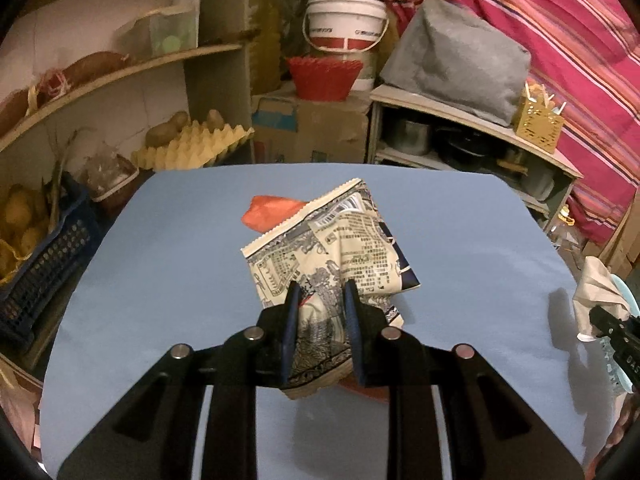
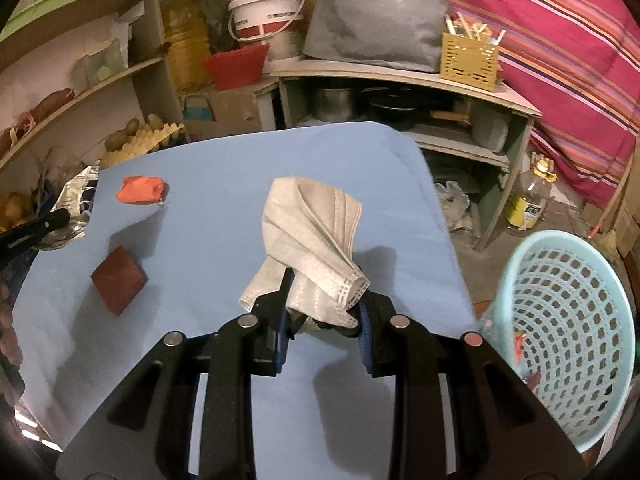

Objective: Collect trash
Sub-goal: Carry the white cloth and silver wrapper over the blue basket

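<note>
My left gripper (image 1: 320, 292) is shut on a crumpled cream and blue printed snack bag (image 1: 340, 248), held above the blue table (image 1: 160, 280). The bag also shows at the left edge of the right wrist view (image 2: 78, 200). My right gripper (image 2: 324, 288) is shut on a folded white face mask (image 2: 312, 232), lifted over the table; it also shows at the right edge of the left wrist view (image 1: 598, 288). An orange crumpled wrapper (image 2: 140, 189) and a dark red square piece (image 2: 119, 278) lie on the table. A light blue perforated basket (image 2: 568, 340) stands at the table's right side.
Shelves with potatoes and egg trays (image 1: 192, 144) stand behind on the left. A low shelf with pots (image 2: 400, 104) is behind the table. A red basket (image 1: 324, 78), white bucket (image 1: 346, 24), an oil bottle (image 2: 528, 200) on the floor and a striped pink cloth (image 1: 560, 40) are around.
</note>
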### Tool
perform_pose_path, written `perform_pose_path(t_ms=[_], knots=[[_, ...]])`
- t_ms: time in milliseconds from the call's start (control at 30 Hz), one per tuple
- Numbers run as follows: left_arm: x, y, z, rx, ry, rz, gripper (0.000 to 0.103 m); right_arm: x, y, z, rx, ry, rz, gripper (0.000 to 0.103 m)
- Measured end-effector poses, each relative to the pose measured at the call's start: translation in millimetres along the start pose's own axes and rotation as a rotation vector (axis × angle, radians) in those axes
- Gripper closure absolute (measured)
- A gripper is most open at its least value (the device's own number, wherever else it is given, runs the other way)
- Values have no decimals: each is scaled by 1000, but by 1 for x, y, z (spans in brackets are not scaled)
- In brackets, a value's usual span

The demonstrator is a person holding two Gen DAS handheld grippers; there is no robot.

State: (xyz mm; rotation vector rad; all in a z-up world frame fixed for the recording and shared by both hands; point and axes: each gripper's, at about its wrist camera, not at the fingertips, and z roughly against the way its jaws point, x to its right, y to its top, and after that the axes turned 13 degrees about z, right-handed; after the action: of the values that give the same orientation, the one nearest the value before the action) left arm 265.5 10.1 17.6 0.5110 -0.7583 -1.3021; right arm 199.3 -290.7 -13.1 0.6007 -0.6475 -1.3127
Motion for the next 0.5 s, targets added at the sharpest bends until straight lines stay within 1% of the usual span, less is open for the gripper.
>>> perform_pose_path(t_ms=[200, 367, 500], knots=[[30, -9, 12, 21, -60, -1, 80, 33, -11, 16, 10, -48, -36, 75], [60, -19, 14, 28, -92, -38, 80, 68, -22, 33, 26, -86, -81, 75], [92, -29, 18, 30, -126, -63, 80, 99, -33, 48, 36, -116, -128, 75]])
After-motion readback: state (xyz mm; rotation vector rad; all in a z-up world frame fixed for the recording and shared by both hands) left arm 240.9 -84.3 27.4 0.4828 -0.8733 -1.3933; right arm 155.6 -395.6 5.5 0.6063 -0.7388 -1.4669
